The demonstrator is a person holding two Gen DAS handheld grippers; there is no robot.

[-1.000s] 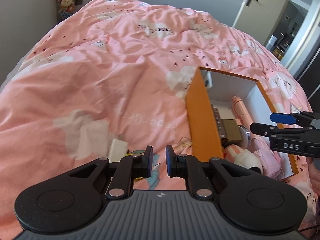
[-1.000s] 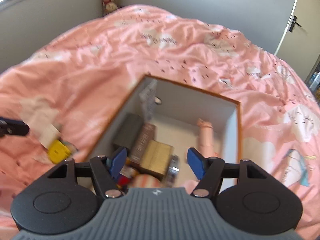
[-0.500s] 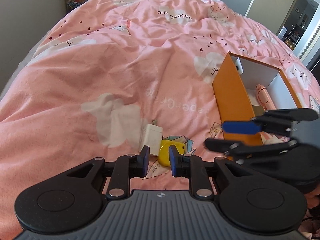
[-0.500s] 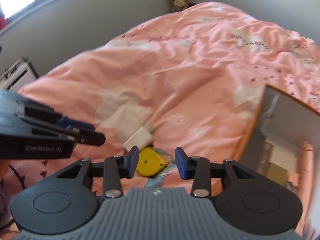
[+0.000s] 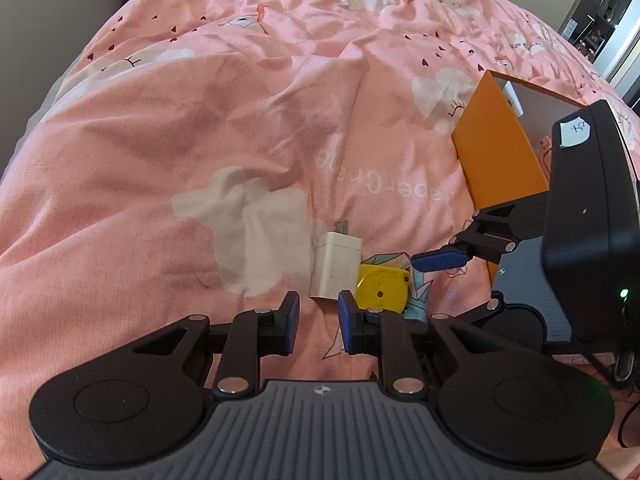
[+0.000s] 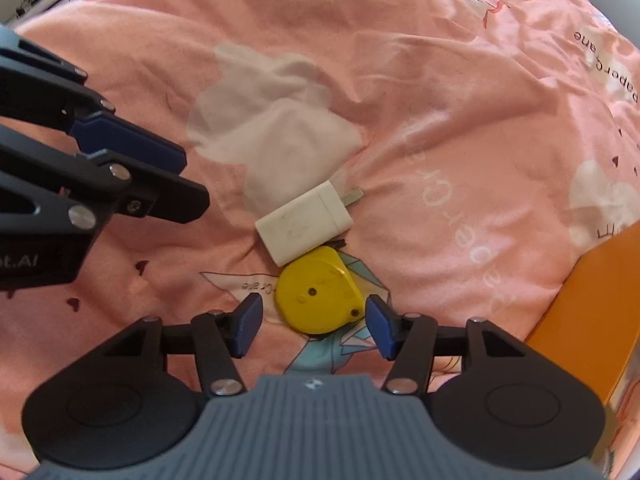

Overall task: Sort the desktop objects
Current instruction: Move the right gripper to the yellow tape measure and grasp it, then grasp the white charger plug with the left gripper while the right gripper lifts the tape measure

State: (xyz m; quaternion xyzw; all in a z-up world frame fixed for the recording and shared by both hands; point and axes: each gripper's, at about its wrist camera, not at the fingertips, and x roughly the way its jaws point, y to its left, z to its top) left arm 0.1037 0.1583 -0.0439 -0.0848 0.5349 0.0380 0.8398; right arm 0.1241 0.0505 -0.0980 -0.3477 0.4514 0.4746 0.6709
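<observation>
My right gripper (image 6: 313, 326) is spread wide and holds nothing. The yellow tape measure (image 6: 318, 290) lies flat on the pink duvet (image 6: 440, 100), dead ahead, already between the blue pads (image 6: 247, 325), neither visibly touching. Its back edge touches the white charger (image 6: 306, 226), whose long axis runs diagonally away to the right, prongs outward. My left gripper (image 5: 319, 322) is parted narrowly, empty, facing the charger's near end. Right is nearer the tape. The orange box (image 6: 592, 312) stands just to my right; I judge that the destination.
</observation>
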